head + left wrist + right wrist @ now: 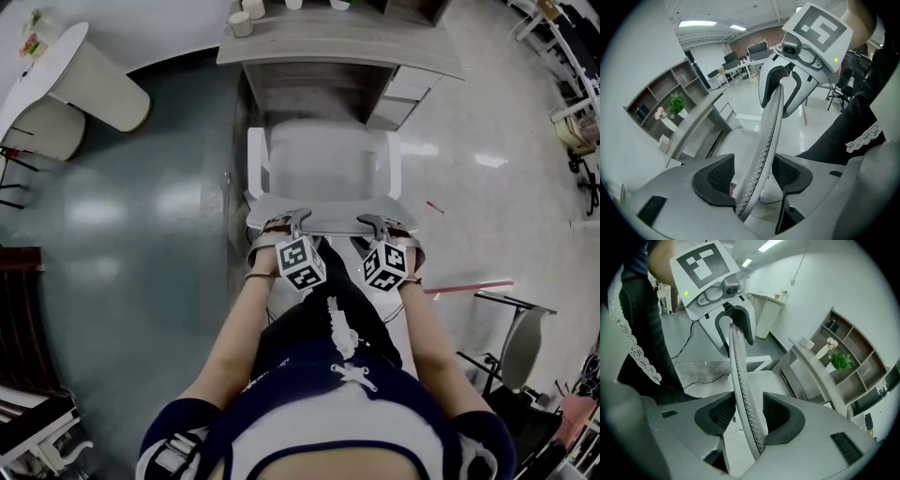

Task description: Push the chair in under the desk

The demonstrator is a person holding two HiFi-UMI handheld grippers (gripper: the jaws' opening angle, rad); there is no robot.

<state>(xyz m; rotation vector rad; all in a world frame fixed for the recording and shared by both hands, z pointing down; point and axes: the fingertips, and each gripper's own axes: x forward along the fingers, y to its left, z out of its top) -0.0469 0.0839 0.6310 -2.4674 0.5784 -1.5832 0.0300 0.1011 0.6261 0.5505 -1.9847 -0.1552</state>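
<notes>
I stand behind the white office chair with a mesh back [323,159]. My left gripper [292,221] and my right gripper [375,225] both sit on the top edge of the chair's back, side by side and near each other.

In the left gripper view, the thin mesh edge [771,126] runs right between my left gripper's [752,180] jaws. The jaws are clenched on it. The right gripper view shows the same: the mesh edge [739,376] lies between my right gripper's [749,416] jaws, and they squeeze it from both sides. So I hold the chair with both.

The chair faces the grey wooden worktop [328,42], which is on the far side of it. The far edge of the seat is just at the near edge of the worktop. Almost the whole seat and both white armrests are out in the open, not under the worktop.

The gap under the worktop is right in front of the seat, with white drawers [403,94] at its right side. The chair looks lined up with the gap.

I think the grabbing part is done. The pushing part is nearly all left to do. The chair needs to roll far, away from me, until the seat is under the worktop.
</notes>
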